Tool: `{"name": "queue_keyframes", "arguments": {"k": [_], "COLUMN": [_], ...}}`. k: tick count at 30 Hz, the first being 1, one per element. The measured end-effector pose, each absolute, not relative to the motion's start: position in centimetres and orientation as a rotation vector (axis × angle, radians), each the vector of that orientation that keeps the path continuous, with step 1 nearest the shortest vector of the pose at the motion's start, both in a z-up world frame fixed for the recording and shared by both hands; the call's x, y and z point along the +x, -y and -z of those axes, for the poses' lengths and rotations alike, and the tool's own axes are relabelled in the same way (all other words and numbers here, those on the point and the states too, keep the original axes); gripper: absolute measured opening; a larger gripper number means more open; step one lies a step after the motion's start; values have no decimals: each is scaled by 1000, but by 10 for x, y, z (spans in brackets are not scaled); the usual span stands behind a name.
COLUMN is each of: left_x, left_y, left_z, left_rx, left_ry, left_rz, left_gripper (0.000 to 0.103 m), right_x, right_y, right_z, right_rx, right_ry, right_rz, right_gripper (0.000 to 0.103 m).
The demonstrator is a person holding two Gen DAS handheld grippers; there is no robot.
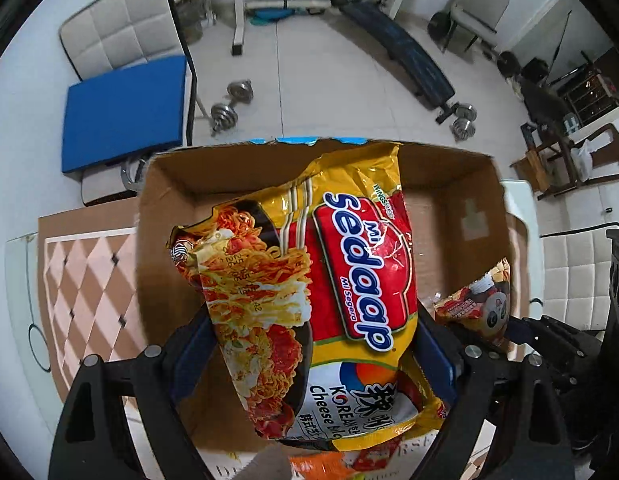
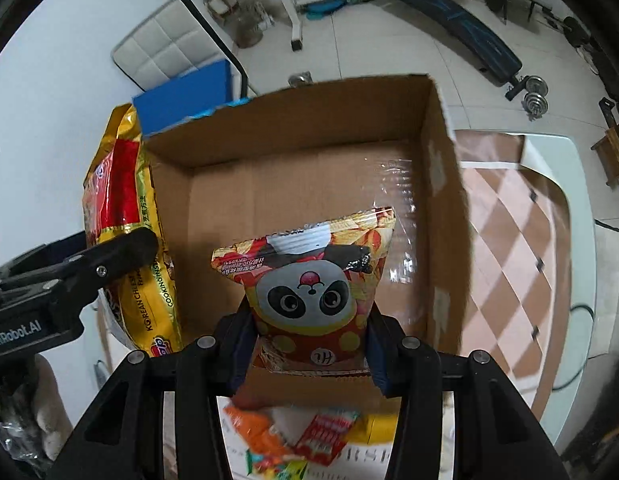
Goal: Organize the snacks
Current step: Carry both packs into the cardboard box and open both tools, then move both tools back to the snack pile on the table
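Lettering reads "Mi Sedaap" on the noodle packet (image 1: 329,292) clamped in the left gripper (image 1: 313,364); its lower text is cut off. Right gripper (image 2: 309,344) pinches a panda snack bag (image 2: 309,280) over the cardboard box (image 2: 309,128).

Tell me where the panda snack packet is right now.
The panda snack packet is clamped in the right gripper, held over the open cardboard box; the noodle pack hangs to its left.
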State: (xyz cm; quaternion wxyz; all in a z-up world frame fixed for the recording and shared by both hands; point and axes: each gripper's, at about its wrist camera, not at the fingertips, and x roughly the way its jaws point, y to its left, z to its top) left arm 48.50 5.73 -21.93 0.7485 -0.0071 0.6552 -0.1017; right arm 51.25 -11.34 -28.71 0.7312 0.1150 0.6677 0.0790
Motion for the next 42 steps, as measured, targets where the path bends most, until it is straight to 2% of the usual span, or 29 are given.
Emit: {"name": "queue_keyframes", "arguments": {"k": [12, 13, 15, 25, 42], "left_x": [527, 528, 528, 508, 402], "left_y": [-46, -45, -44, -55, -77], "left_z": [266, 266, 266, 248, 179], "left_rx": [-30, -22, -25, -62, -37], "left_ry": [-1544, -1543, -1537, -1456, -1230], "left_rz": [188, 186, 191, 158, 41], "left_gripper": [91, 91, 91, 91, 91], "right_x": [561, 563, 565, 559, 471], "right_y": [95, 93, 88, 93, 107], "right_z": [355, 358, 360, 346, 259], "right_rx": [167, 146, 129, 112, 60], "right_ry": [-1541, -1548, -1558, -1542, -1351], "right_rz": [-201, -202, -193, -135, -29], "right_gripper": [53, 59, 92, 95, 94]}}
